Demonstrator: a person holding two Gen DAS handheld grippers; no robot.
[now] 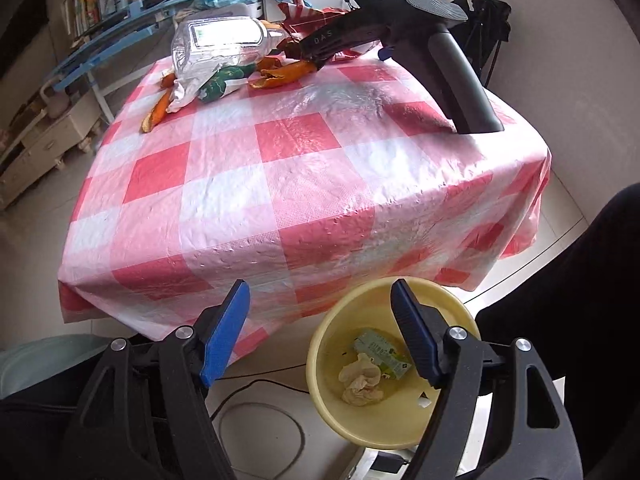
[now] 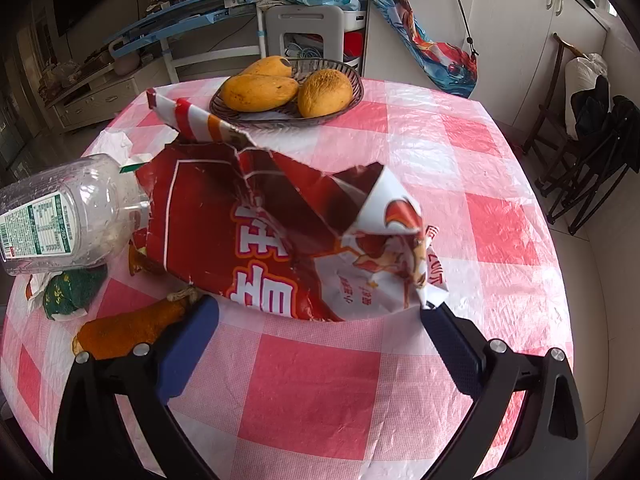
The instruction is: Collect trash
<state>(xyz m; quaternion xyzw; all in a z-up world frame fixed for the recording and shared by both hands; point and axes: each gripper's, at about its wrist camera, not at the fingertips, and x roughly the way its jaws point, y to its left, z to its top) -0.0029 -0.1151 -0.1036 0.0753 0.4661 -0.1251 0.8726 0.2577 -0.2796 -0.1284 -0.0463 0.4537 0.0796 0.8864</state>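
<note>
- the right gripper (image 2: 320, 316) hangs with its fingers spread wide and nothing between them, either side of the near edge of the torn red snack bag (image 2: 256, 236) on the counter (image 2: 312, 392).
- to do this step well, i'd push the fingers forward so the pads straddle a thick crumpled fold of the bag, then close firmly; the thin foil could slip out of a shallow pinch.
- keep the grab clear of the empty plastic bottle (image 2: 68, 212) and the orange peel (image 2: 132, 328) lying just left, which look like later pickups.
- the left gripper (image 1: 320, 332) has its fingers apart and empty, above the yellow bin (image 1: 324, 364) on the floor, which already holds a crumpled tissue (image 1: 360, 380) and a small green carton (image 1: 380, 352).
- only the left view shows the bin, beside the counter's near edge; only the right view shows the basket (image 2: 352, 80) of mangoes, which is not trash.
</note>
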